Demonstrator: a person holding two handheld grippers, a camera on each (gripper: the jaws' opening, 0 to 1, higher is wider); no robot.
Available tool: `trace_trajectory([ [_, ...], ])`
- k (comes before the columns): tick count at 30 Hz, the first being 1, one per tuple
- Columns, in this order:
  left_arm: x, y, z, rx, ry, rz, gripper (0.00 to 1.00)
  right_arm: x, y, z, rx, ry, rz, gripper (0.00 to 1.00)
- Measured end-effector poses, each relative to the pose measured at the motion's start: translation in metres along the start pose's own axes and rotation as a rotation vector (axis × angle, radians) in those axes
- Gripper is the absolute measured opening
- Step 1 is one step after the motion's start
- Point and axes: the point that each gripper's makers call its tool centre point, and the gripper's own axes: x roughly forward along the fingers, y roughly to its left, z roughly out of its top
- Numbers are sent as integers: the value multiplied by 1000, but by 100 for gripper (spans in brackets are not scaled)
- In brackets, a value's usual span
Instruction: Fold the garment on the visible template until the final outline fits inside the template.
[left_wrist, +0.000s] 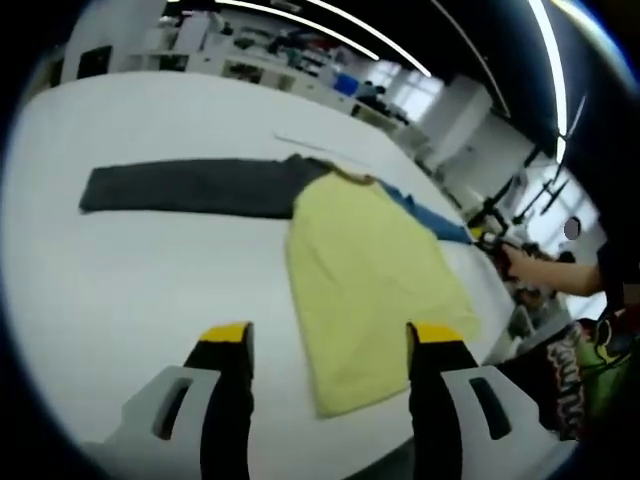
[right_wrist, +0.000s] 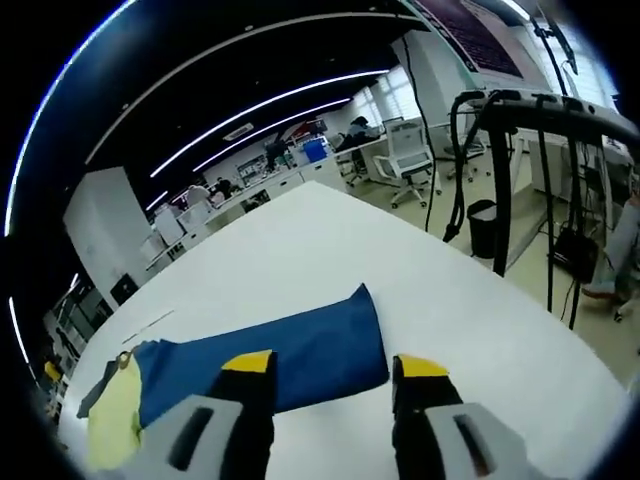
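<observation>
A long-sleeved garment lies flat on the white table (left_wrist: 130, 290). Its body is yellow (left_wrist: 365, 270), one sleeve is dark grey (left_wrist: 190, 187) and stretches left, and the other is blue (left_wrist: 435, 220) and runs right. My left gripper (left_wrist: 331, 340) hovers open over the yellow hem, holding nothing. In the right gripper view the blue sleeve (right_wrist: 290, 360) points toward me, its cuff end just ahead of my open right gripper (right_wrist: 335, 366). The yellow body (right_wrist: 115, 425) and a bit of the grey sleeve (right_wrist: 95, 390) lie at the lower left.
A thin pale strip (left_wrist: 300, 142) lies on the table beyond the collar. A person's hand (left_wrist: 530, 265) shows past the table's right edge. A black stand with cables (right_wrist: 500, 170), a bin (right_wrist: 482, 225) and office chairs (right_wrist: 410, 160) stand off the table's far side.
</observation>
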Motion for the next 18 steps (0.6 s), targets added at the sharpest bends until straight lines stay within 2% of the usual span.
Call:
trace_trajectory([
  [4, 0, 1, 0, -1, 0, 4, 57, -2, 1, -2, 8, 11, -4, 29],
  [7, 2, 2, -3, -10, 4, 7, 57, -3, -5, -6, 1, 25, -44, 11],
  [11, 3, -3, -5, -12, 3, 1, 56, -9, -5, -5, -57, 13, -75, 0],
  [18, 4, -7, -2, -13, -20, -2, 55, -17, 4, 7, -2, -20, -54, 0],
])
